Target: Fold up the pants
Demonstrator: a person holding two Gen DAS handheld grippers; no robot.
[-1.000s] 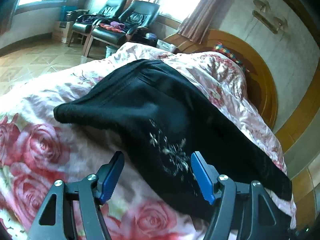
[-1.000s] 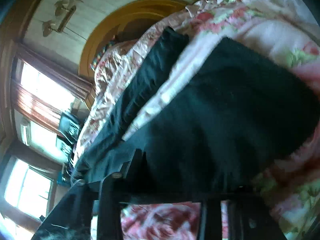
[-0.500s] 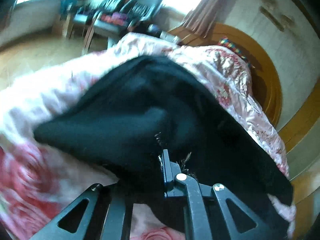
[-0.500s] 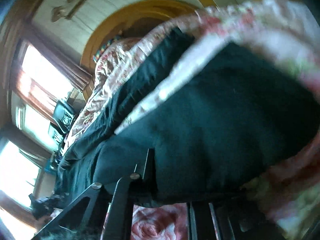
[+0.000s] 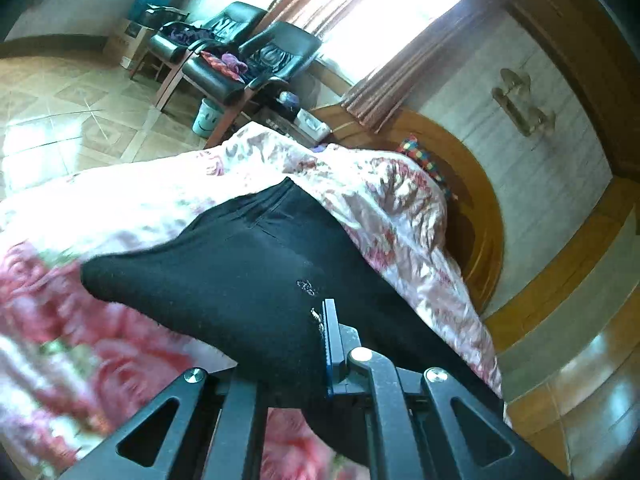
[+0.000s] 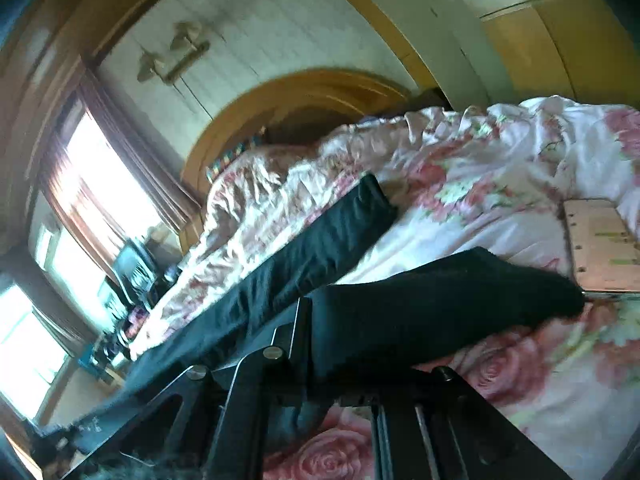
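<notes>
Black pants (image 5: 248,264) lie on a bed with a pink rose-print quilt (image 5: 120,200). My left gripper (image 5: 320,348) is shut on the pants near a small embroidered mark and holds that part lifted off the quilt. In the right wrist view the black pants (image 6: 420,312) drape over my right gripper (image 6: 312,344), which is shut on the cloth and holds it raised. One pant leg (image 6: 328,240) stretches back along the quilt (image 6: 500,184) toward the headboard. The fingertips of both grippers are mostly hidden by cloth.
A curved wooden headboard (image 5: 488,216) stands at the far end of the bed. Two black armchairs (image 5: 256,60) with clothes stand by the window on a tiled floor (image 5: 60,112). A flat pinkish board (image 6: 600,252) lies on the quilt at the right.
My left gripper went from open over the pants to shut on them and lifted them. My right gripper, holding cloth throughout, rose and pulled the pants up off the quilt.
</notes>
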